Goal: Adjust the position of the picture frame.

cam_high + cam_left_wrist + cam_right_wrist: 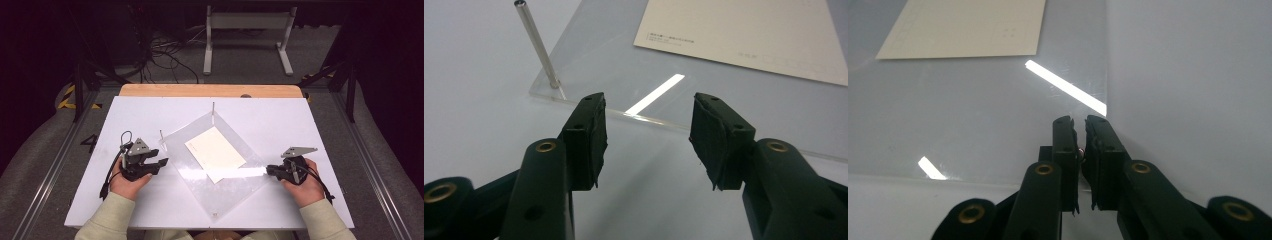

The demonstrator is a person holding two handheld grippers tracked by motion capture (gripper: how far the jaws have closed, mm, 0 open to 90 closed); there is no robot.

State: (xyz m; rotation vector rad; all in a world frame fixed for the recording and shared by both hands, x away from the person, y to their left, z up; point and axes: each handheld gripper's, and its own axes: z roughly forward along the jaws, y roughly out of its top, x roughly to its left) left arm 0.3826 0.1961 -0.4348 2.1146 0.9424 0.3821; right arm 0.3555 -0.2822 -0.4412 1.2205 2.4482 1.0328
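Clear plate's (200,175) corner seemingly between right tool's (1081,131) jaws.

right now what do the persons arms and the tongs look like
Both sleeves are pale cream knit. The left tongs and right tongs are black, each topped by a grey three-cornered plate and trailing a black cable. Up close, the jaws carry brass-coloured rivets and black padded tips.

A cream sheet (215,154) lies on a clear plate (200,180); black jaws, white table (280,120).
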